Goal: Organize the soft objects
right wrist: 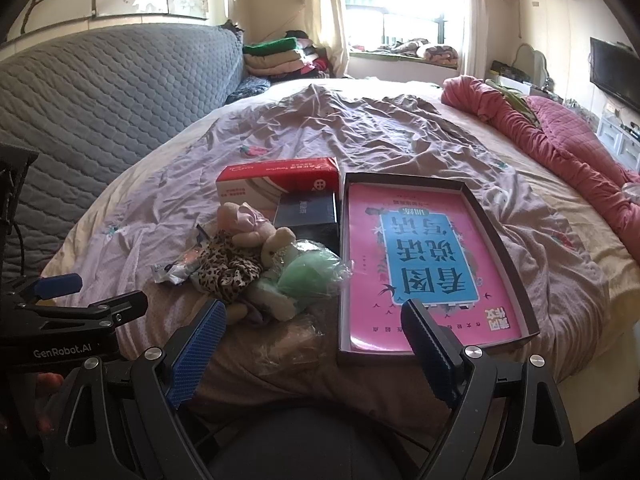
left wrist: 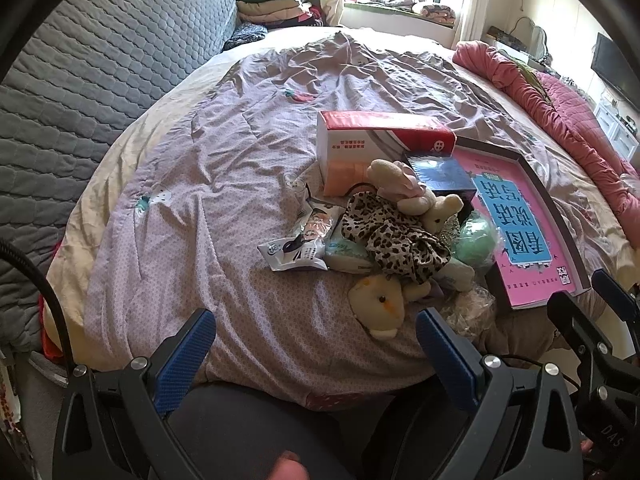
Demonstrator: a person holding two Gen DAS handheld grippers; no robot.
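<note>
A pile of soft things lies on the bed near its front edge: a leopard-print cloth (left wrist: 394, 236) (right wrist: 228, 266), a beige bunny toy (left wrist: 434, 210) (right wrist: 276, 250), a yellow duck plush (left wrist: 378, 304), a pale green soft lump in plastic (left wrist: 476, 242) (right wrist: 310, 274) and a white snack packet (left wrist: 296, 250). A shallow dark box holding a pink and blue book (left wrist: 524, 220) (right wrist: 420, 256) lies to the right of the pile. My left gripper (left wrist: 316, 344) is open and empty, short of the duck. My right gripper (right wrist: 314, 334) is open and empty, between the pile and the box.
A red and white carton (left wrist: 380, 136) (right wrist: 280, 182) and a dark blue box (left wrist: 440, 174) (right wrist: 306, 212) lie behind the pile. A pink quilt (left wrist: 560, 112) (right wrist: 560, 140) is bunched at the right. A grey quilted headboard (left wrist: 100, 80) stands at the left.
</note>
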